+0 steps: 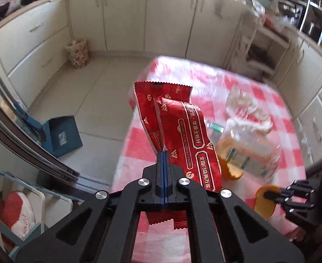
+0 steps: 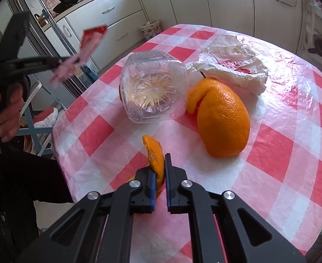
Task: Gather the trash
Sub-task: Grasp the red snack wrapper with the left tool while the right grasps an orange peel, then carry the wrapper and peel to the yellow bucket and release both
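My left gripper [image 1: 164,153] is shut on a red snack wrapper [image 1: 178,127] and holds it above the left edge of the checked table [image 1: 259,96]; it also shows in the right wrist view [image 2: 60,62] with the wrapper [image 2: 88,41]. My right gripper [image 2: 160,162] is shut on a small piece of orange peel [image 2: 155,155], low over the table's near side; it shows in the left wrist view [image 1: 268,195] with the peel [image 1: 264,203]. A large orange peel [image 2: 223,118], an empty clear plastic bottle [image 2: 154,92] on its side and a crumpled white plastic bag [image 2: 231,63] lie on the table.
The red-and-white checked tablecloth [image 2: 281,144] covers the table. A blue dustpan [image 1: 60,135] and a floral waste basket [image 1: 78,52] stand on the floor to the left. Cream cabinets [image 1: 126,15] line the walls. A blue shoe rack [image 1: 22,214] stands near left.
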Tool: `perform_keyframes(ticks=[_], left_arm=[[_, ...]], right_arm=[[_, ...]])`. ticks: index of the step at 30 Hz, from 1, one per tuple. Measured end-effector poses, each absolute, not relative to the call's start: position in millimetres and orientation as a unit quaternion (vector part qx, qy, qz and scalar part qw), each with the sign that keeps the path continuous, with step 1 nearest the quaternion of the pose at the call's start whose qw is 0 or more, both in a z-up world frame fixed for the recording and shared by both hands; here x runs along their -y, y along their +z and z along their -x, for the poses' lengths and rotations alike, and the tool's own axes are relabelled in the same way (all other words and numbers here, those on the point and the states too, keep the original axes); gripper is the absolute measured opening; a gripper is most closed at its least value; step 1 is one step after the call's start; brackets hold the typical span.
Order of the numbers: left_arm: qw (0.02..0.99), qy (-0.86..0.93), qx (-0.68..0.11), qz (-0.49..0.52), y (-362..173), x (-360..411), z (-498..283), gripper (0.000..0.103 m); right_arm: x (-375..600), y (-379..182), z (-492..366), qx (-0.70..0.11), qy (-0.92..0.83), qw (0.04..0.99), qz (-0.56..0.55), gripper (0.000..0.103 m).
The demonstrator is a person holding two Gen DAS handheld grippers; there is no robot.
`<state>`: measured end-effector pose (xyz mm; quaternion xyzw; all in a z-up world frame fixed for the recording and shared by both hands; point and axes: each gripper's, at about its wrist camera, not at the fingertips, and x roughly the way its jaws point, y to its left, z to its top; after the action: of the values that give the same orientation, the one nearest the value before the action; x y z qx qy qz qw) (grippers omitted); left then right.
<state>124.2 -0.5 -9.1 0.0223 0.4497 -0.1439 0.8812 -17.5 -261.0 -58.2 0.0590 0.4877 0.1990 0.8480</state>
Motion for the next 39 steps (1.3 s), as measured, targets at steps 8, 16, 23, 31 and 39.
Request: perform_keyframes(ticks=[8, 16, 23, 31, 39], left_arm=[[0.918, -0.169, -0.357, -0.004, 35.3, 33.3, -97.9, 0.001], [0.922, -0.202, -0.328, -0.032, 40.5, 103.2, -72.8, 0.001], [0.92, -0.222, -0.32, -0.043, 35.8, 147.2, -61.1, 0.001], [0.919, -0.233, -0.311, -0.061, 27.6, 183.9, -50.9, 0.001], [0.916, -0.245, -0.31, -0.071, 21.8, 205.1, -46.9, 0.001]], right_arm=[[284.6, -39.8, 36.8, -0.468, 0.183, 0.862, -0.071, 0.008], [318.9, -17.2, 51.2, -0.435, 0.159, 0.881, -0.099, 0.008], [348.1, -4.3, 63.9, -0.412, 0.136, 0.893, -0.117, 0.008], [386.3, -3.3, 74.8, -0.402, 0.099, 0.899, -0.143, 0.008], [425.3, -4.8, 83.1, -0.397, 0.045, 0.903, -0.156, 0.008]])
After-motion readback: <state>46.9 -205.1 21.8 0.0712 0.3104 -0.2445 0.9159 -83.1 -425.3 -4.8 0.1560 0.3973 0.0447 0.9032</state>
